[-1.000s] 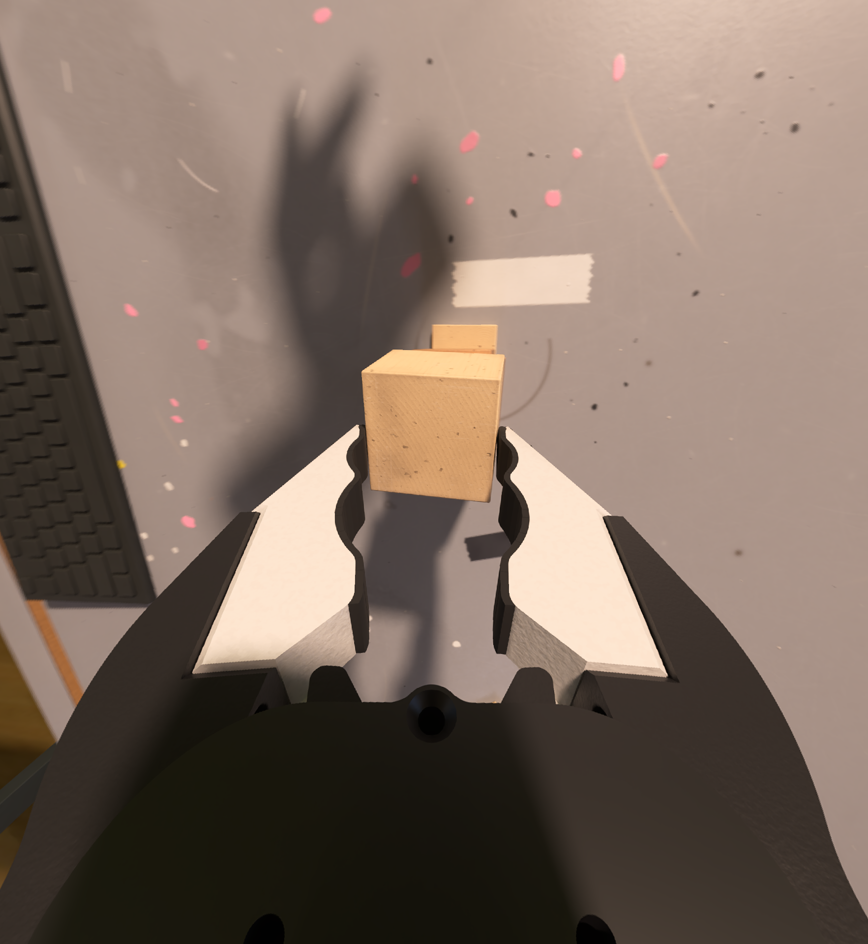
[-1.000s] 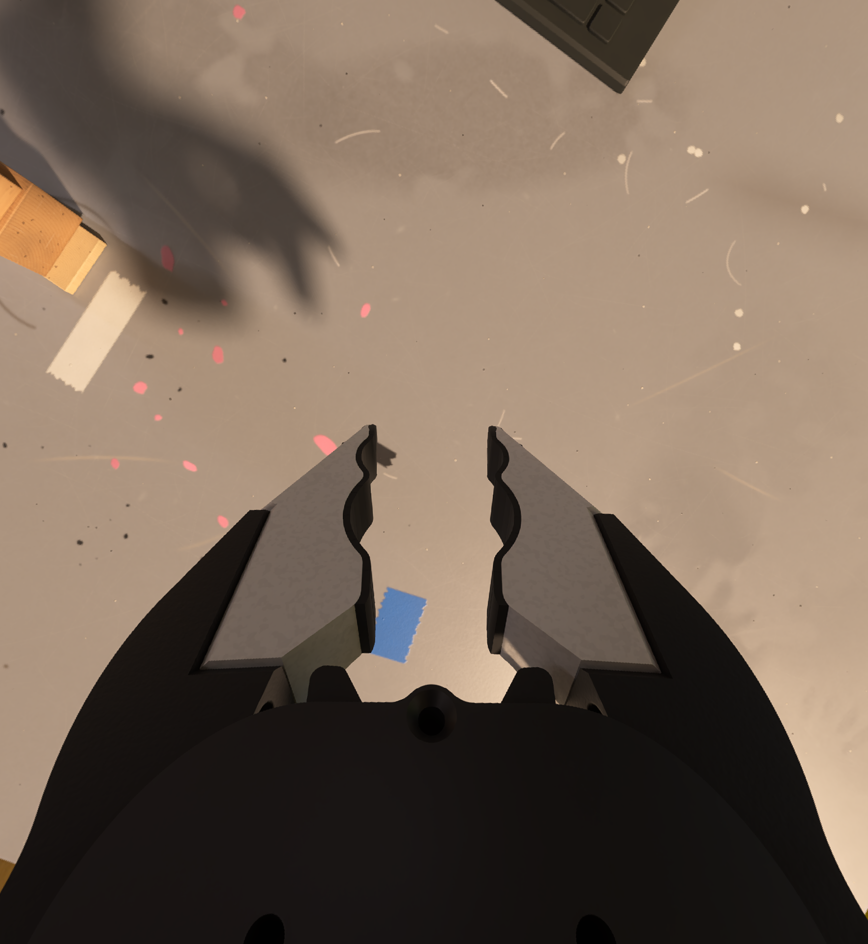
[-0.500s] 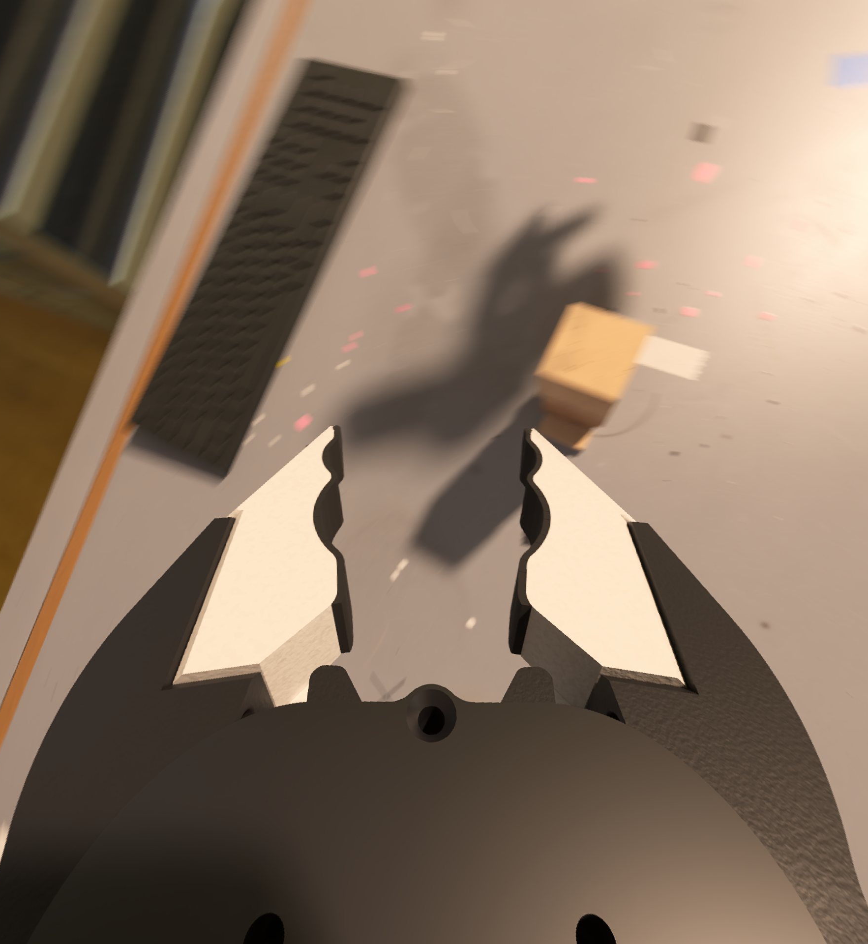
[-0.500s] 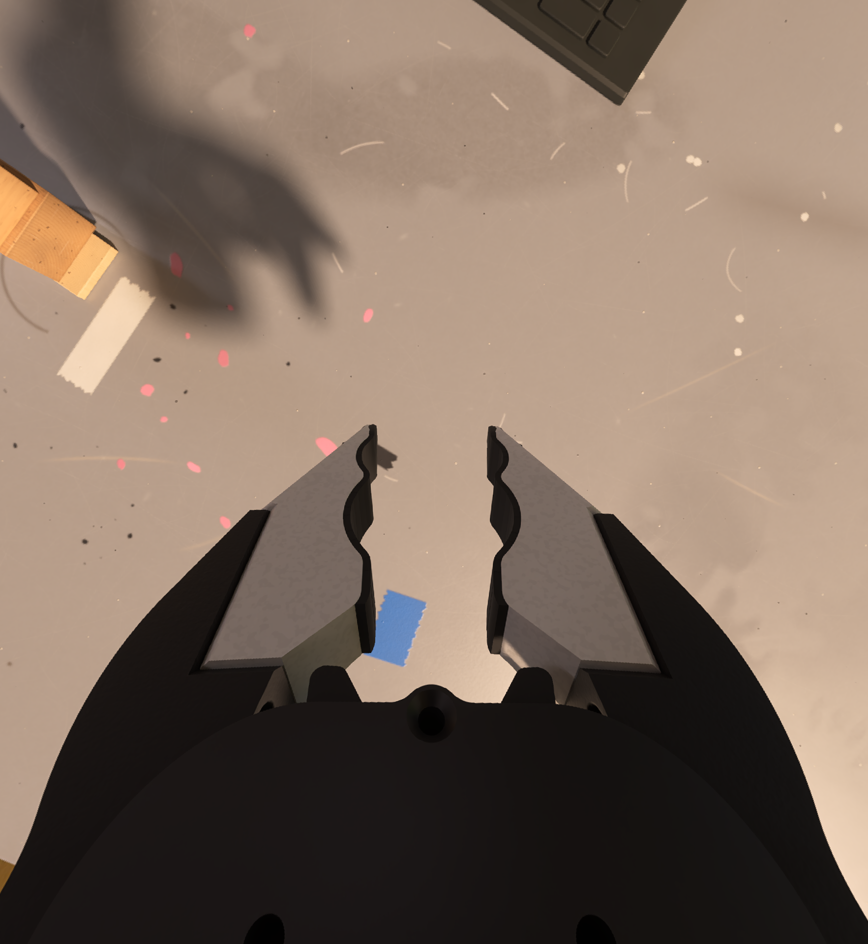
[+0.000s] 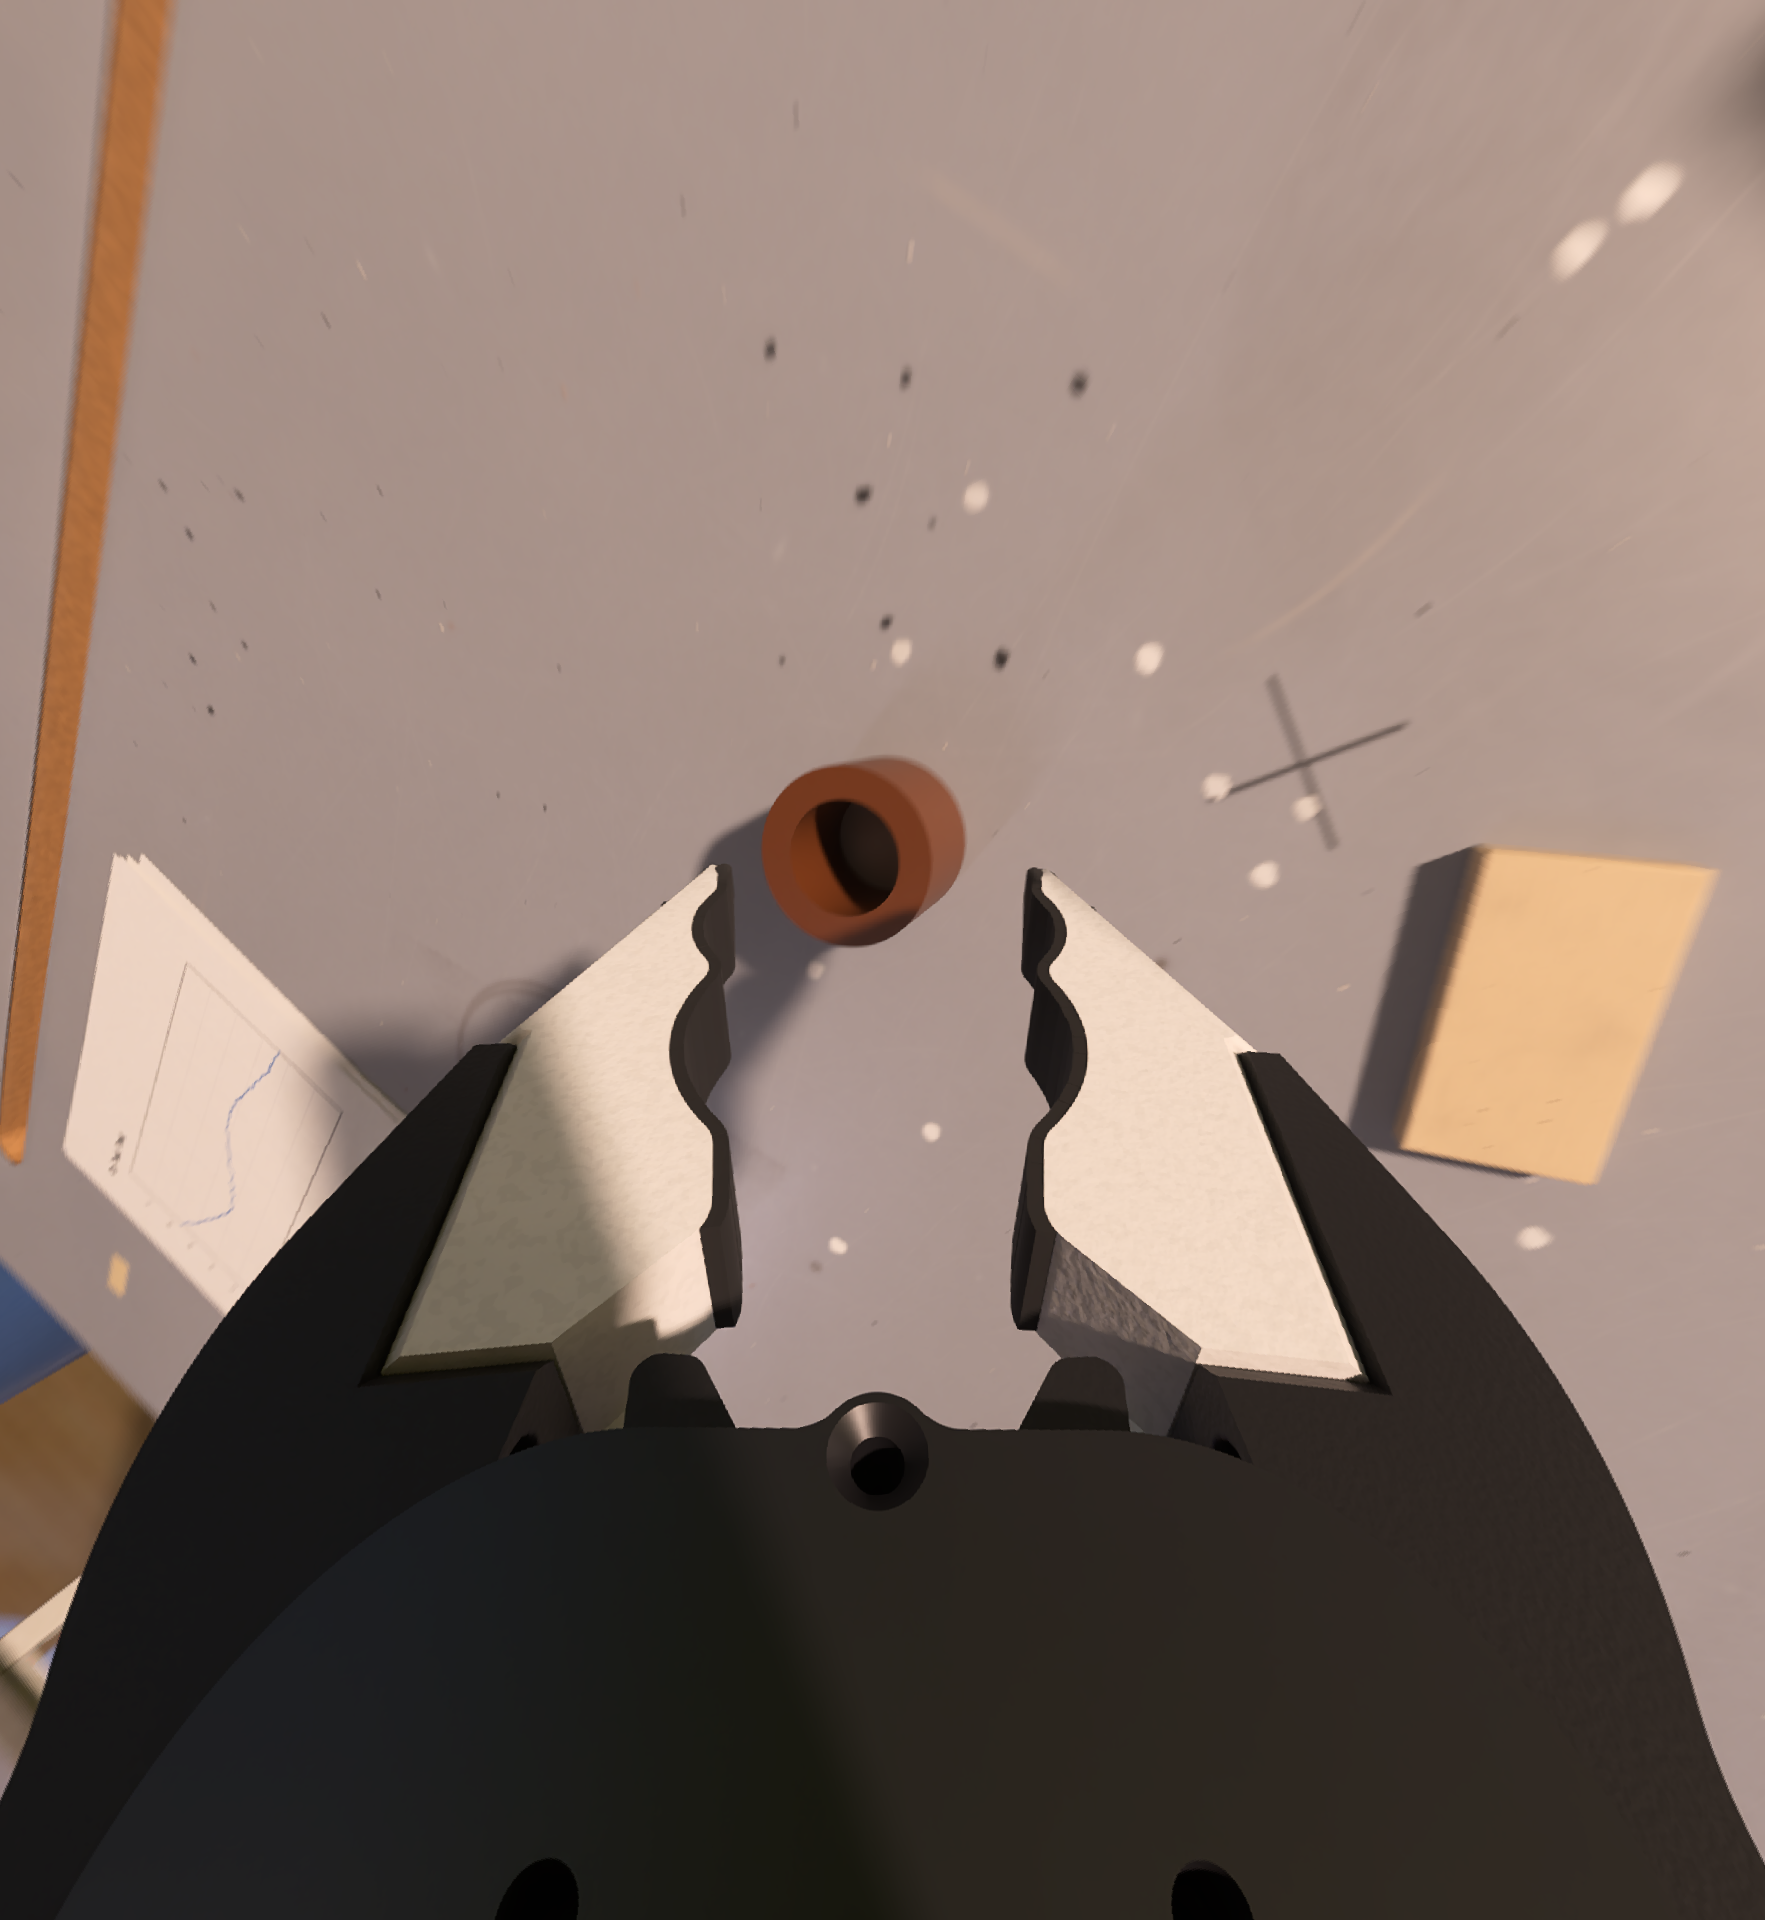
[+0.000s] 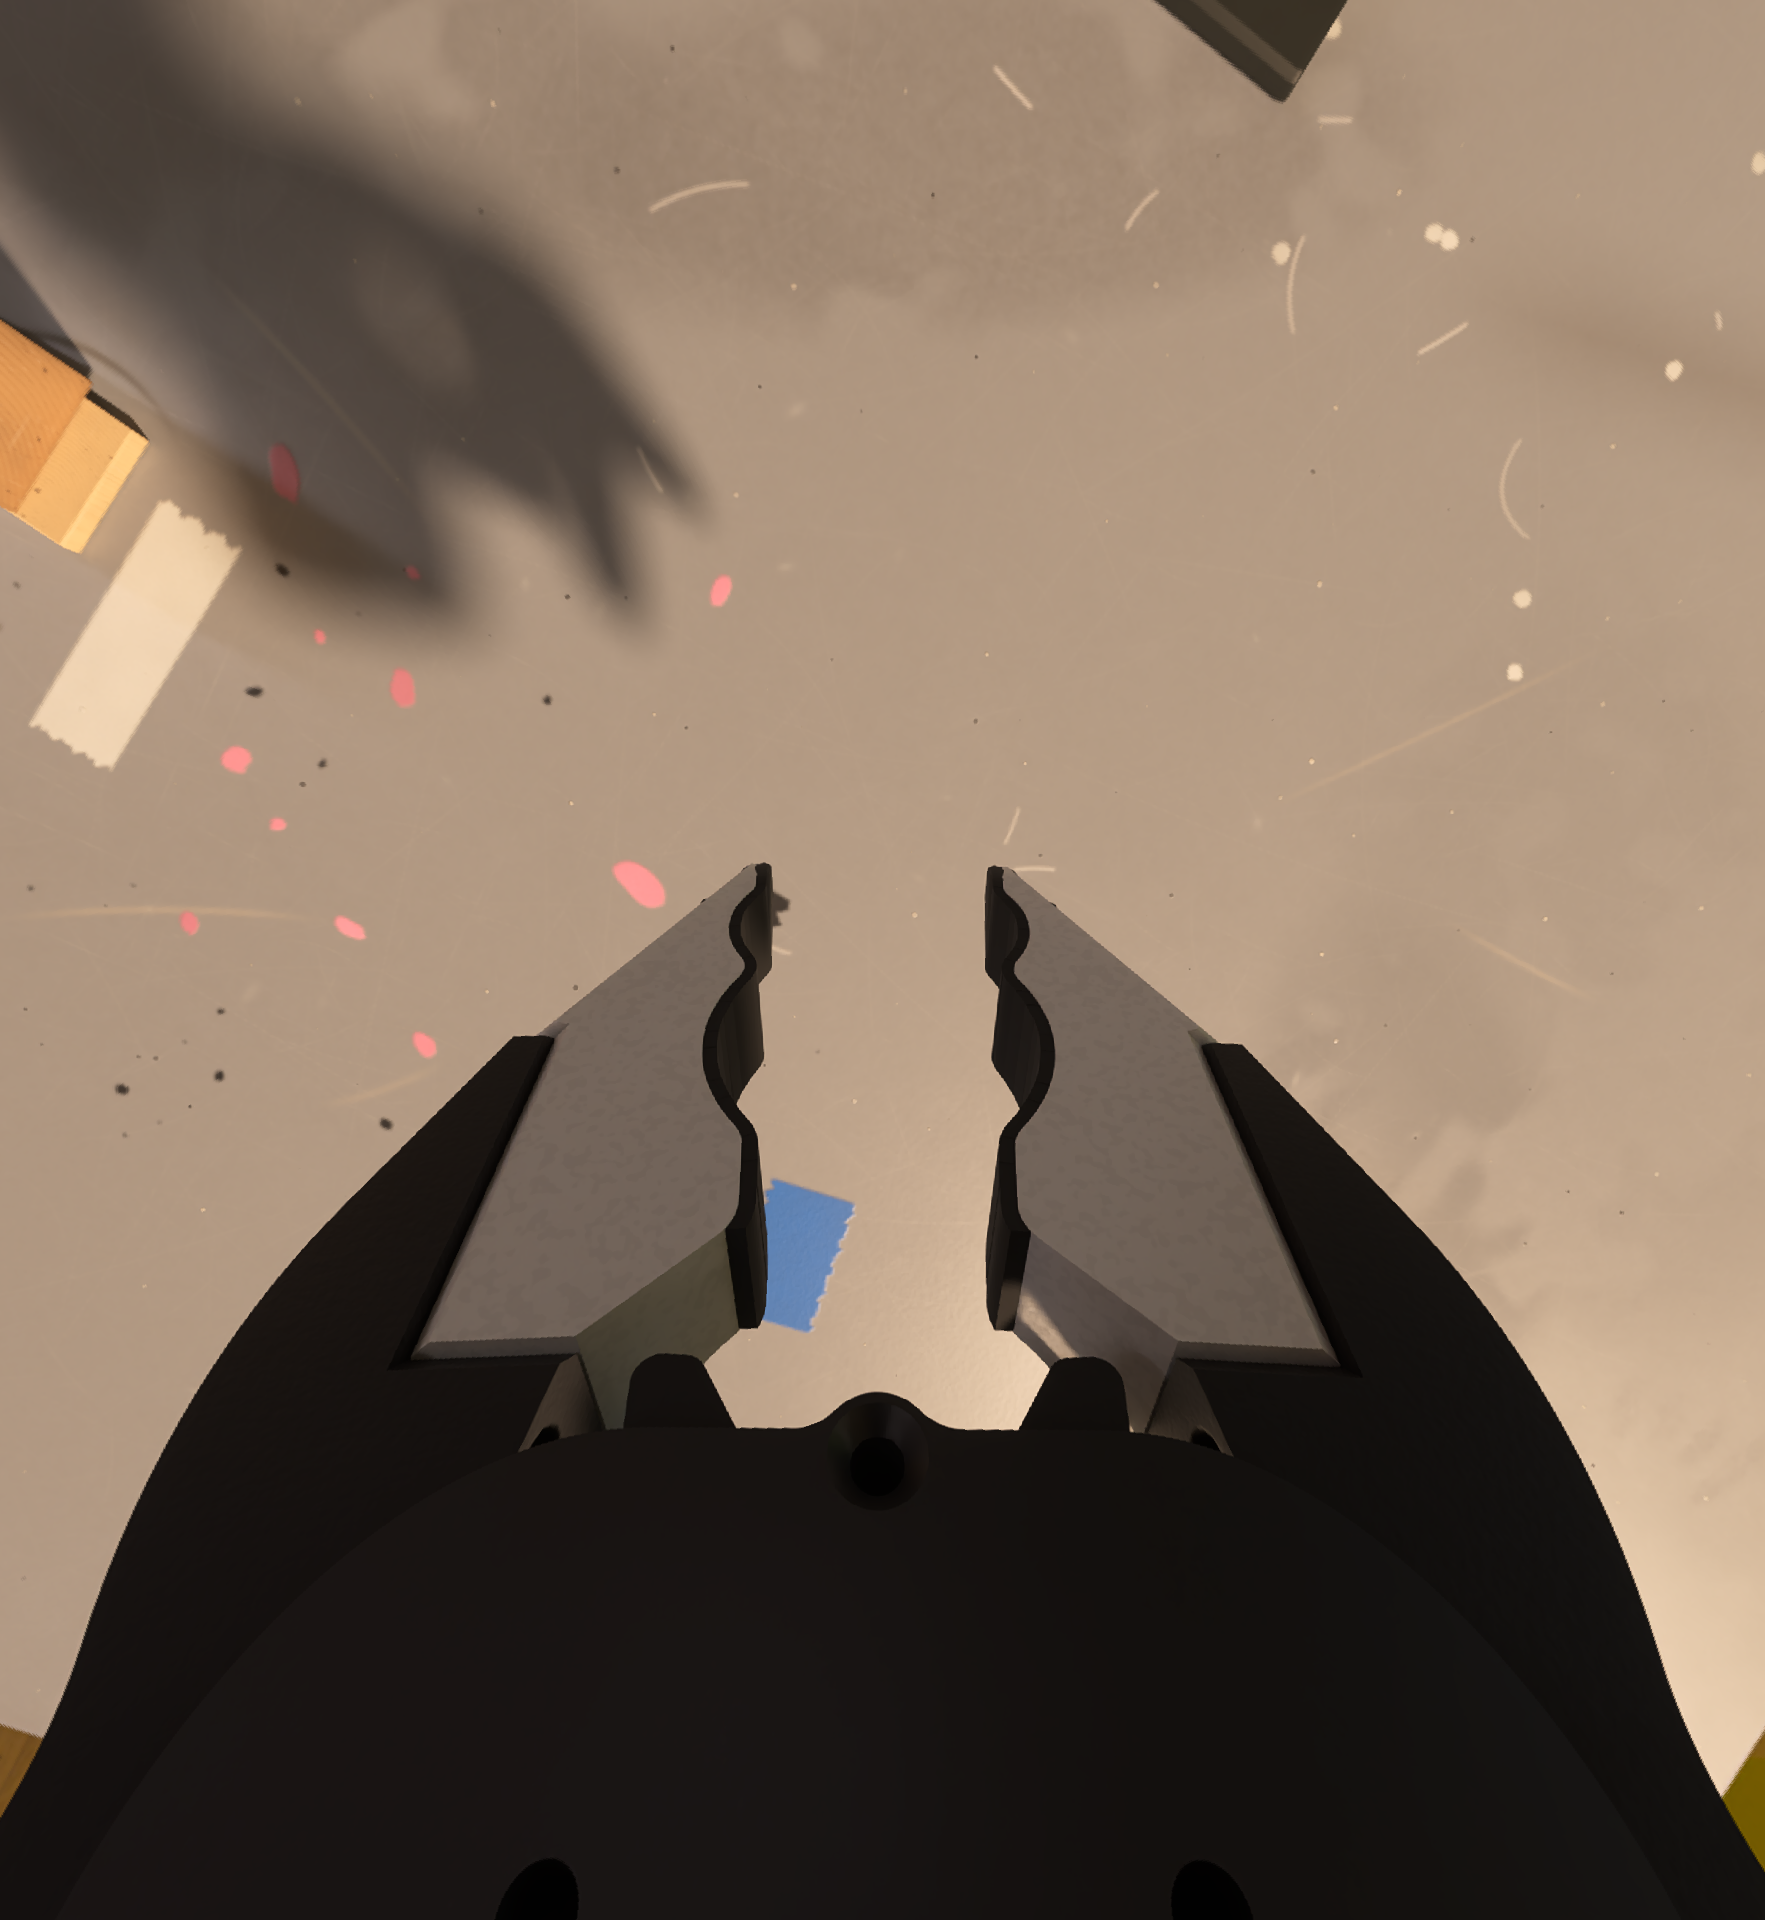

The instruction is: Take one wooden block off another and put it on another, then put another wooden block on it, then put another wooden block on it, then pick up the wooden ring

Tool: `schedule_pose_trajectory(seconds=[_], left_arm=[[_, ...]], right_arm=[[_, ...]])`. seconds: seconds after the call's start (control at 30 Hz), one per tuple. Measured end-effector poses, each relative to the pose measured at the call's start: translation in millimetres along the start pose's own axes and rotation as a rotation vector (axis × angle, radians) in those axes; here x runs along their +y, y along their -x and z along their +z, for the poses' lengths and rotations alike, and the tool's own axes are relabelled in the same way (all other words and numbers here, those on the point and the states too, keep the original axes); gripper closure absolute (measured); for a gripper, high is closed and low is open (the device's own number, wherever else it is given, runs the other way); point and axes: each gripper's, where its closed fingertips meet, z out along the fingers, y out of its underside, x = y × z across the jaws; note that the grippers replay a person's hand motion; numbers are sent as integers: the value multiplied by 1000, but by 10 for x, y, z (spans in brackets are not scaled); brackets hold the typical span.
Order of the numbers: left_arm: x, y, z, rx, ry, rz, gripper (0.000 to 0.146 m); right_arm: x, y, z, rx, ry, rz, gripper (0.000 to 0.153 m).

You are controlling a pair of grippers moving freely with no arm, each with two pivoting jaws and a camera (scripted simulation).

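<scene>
Since half a second ago the left tongs have swung off the stacked wooden blocks and now hang released above the wooden ring. Best approach, I judge: shift slightly toward 11 o'clock, descend until both fingers straddle its wall, then squeeze gently. It lies on the desk just beyond the fingertips, nearer the left one. At 3 o'clock lies a spare wooden block. Right tongs hang released, empty.

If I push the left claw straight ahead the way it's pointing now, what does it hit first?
Most likely the wooden ring. It lies on the table just beyond the open left claw, a little toward its left finger. Depth is hard to judge, so that fingertip might clip the ring's rim.
</scene>
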Motion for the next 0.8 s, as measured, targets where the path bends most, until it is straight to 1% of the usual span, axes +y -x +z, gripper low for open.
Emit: schedule_pose_trajectory(seconds=[0.07,0.13,0.3,0.43,0.5,0.6,0.67,0.73,0.8], left_arm=[[107,50,123,-3,84,28,84],[176,71,214,15,135,37,82],[219,50,399,49,178,54,81],[257,81,498,31,214,47,86],[255,90,500,26,220,33,92],[267,74,456,31,237,24,100],[240,65,364,16,226,35,100],[150,60,191,-7,179,45,100],[-5,63,-75,-46,112,55,100]], right_arm=[[19,0,11,2,14,-6,112],[34,5,24,4,23,-25,112],[66,34,78,3,58,-50,112],[92,63,106,-9,76,-70,112],[98,75,106,-17,75,-74,112],[100,76,96,-23,67,-71,113],[101,76,85,-30,58,-69,113],[104,68,71,-34,51,-65,113],[105,55,55,-34,44,-60,113]])
